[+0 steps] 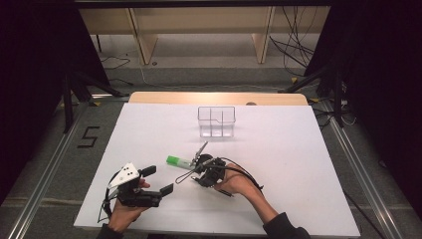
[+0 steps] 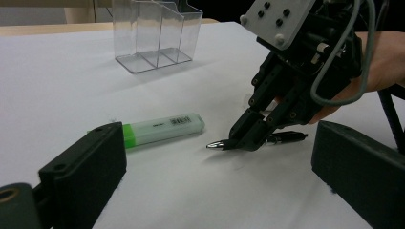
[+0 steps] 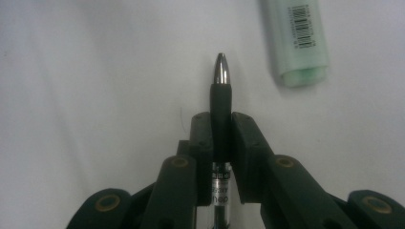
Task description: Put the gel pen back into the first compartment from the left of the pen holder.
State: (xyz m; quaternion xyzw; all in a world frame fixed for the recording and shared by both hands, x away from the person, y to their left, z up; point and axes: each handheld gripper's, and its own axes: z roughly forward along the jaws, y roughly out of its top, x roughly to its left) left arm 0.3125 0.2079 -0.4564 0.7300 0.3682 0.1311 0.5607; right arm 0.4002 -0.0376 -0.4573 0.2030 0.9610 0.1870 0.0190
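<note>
My right gripper has its jaws clamped on the black grip of a pen, which lies on the white table near the middle of the near half, its silver tip poking out past the fingertips and pointing left. Just beyond the tip, to the left and slightly farther, I see a green highlighter lying flat, apart from the pen. My left gripper rests at the near left with its jaws wide and nothing between them, and a clear plastic organizer stands well apart at the far middle.
</note>
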